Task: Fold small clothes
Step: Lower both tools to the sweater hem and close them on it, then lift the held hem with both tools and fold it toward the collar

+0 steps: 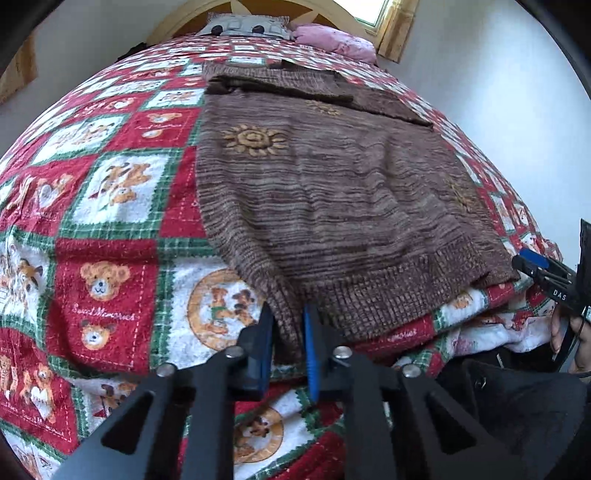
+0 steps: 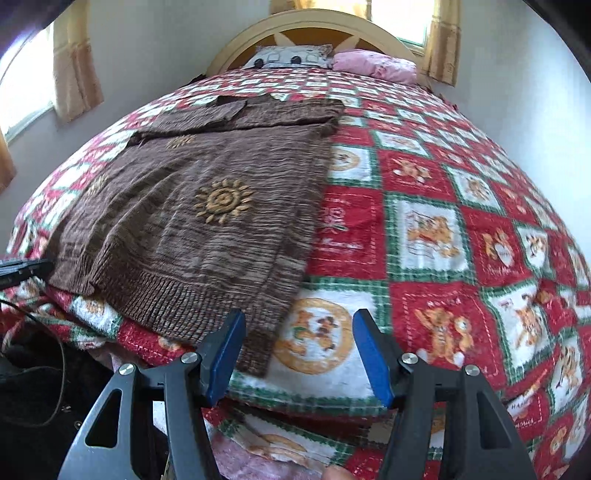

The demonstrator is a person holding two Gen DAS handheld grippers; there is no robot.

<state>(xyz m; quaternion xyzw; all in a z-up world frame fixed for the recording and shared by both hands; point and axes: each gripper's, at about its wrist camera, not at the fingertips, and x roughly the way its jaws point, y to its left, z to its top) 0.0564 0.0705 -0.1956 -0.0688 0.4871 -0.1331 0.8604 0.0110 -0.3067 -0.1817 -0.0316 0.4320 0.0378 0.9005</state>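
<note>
One brown knitted sweater (image 1: pixel 332 192) is laid flat on the bed, near its foot edge, hem towards the cameras and collar towards the headboard (image 2: pixel 310 33). The sleeves appear to have been brought in across the upper part already, so the garment reads as a narrow rectangle; that much of the folding is judged done. The lengthwise fold, hem up towards collar, is judged to be left. The near hem corner, at the foot edge of the bed, is clamped between the left tongs (image 1: pixel 288 332), which are drawn together on the knit. The right tongs (image 2: pixel 299 350) are held apart with nothing between them, just beside the other near hem corner, over the teddy-bear quilt (image 2: pixel 461 229). A second grasp there is judged necessary before the hem can be lifted evenly.
</note>
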